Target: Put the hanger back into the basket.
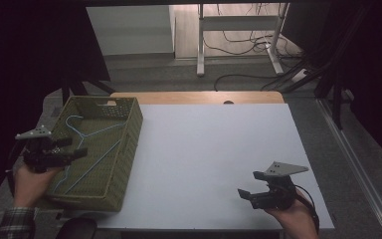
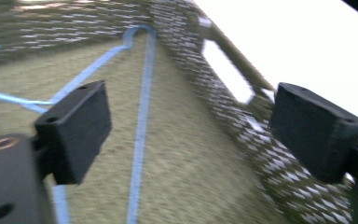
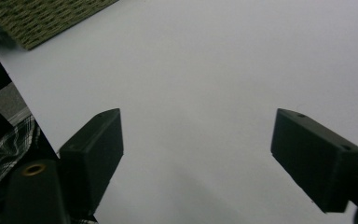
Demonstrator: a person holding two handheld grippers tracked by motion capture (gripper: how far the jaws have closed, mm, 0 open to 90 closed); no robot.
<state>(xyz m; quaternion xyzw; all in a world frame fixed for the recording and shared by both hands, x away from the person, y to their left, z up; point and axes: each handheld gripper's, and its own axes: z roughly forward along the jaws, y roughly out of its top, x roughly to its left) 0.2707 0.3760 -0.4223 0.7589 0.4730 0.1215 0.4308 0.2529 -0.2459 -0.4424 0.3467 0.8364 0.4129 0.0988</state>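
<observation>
A green woven basket (image 1: 129, 137) stands at the left edge of the white table (image 1: 214, 149). Inside it a light blue wire hanger (image 1: 102, 131) lies flat on the bottom. My left gripper (image 1: 77, 148) hovers over the basket's left rim, open and holding nothing. Its own view looks past the spread jaws at the hanger (image 2: 142, 121) and the basket wall (image 2: 242, 135), with my left gripper (image 2: 191, 126) apart from both. My right gripper (image 1: 242, 194) sits low over the table's front right, and in its own view my right gripper (image 3: 196, 149) is open with bare table between the jaws.
A wooden strip (image 1: 199, 97) borders the table's far edge. Beyond it a white desk frame (image 1: 238, 40) and loose cables (image 1: 258, 47) sit on the floor. A metal rail (image 1: 358, 169) runs along the right. A basket corner (image 3: 37, 18) and a plaid sleeve (image 3: 4, 149) appear in the right gripper view.
</observation>
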